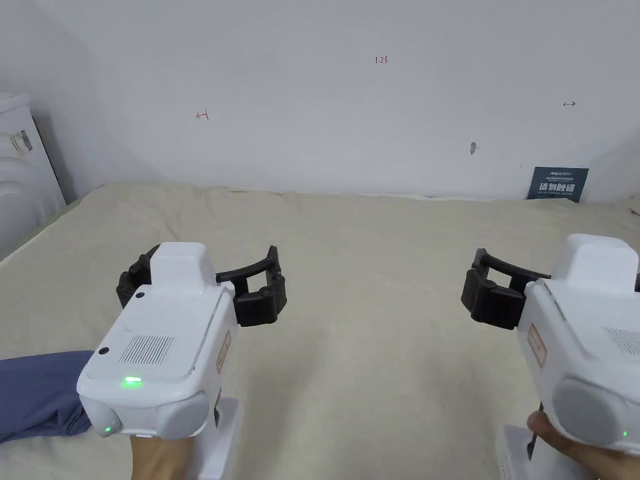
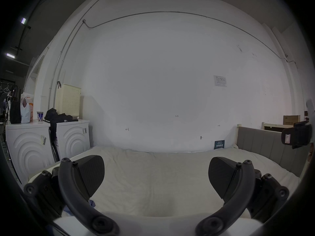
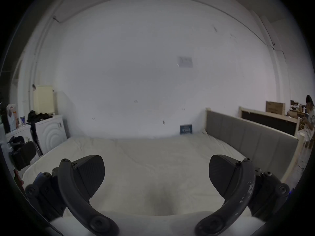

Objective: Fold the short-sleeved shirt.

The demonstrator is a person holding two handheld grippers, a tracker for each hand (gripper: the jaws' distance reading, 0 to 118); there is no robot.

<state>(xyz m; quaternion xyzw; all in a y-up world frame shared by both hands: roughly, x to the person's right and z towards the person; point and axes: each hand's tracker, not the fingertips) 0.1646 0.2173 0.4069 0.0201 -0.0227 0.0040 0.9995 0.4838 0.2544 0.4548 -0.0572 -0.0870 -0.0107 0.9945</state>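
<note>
Both grippers are up over the bed [image 1: 375,300], level and pointing at the far wall [image 1: 350,112]. Reads as a ready pose; nothing is engaged yet.

Left gripper [image 1: 201,284], lower left of the head view: jaws spread wide, nothing between them. Its own view confirms it, left gripper [image 2: 156,175], with bare sheet visible through the gap between the pads [image 2: 88,173].

Right gripper [image 1: 500,294], lower right of the head view: only one jaw clear of the housing there. In the right gripper view the right gripper [image 3: 156,175] has its jaws just as wide apart, empty, with the sheet showing between them.

The shirt [image 1: 37,394] is a blue-grey bundle at the lower left edge of the head view, lying on the bed partly under the left gripper's white housing. A sliver of it, the shirt [image 2: 92,203], pokes out below the left jaw in the left gripper view. It's bunched, not spread, so I can't pick out collar, sleeves or hem.

My read: folding hasn't started. The middle of the bed is free, probably the intended working area, and the shirt sits off to one side. The left gripper is nearest, so it would likely need to drop down and back to pick up an edge, then drag the cloth to the centre for flattening. Risk: a blind grab of a bundle can catch several layers.

Background: washers [image 2: 71,142] at left, headboard [image 3: 247,135] at right.
</note>
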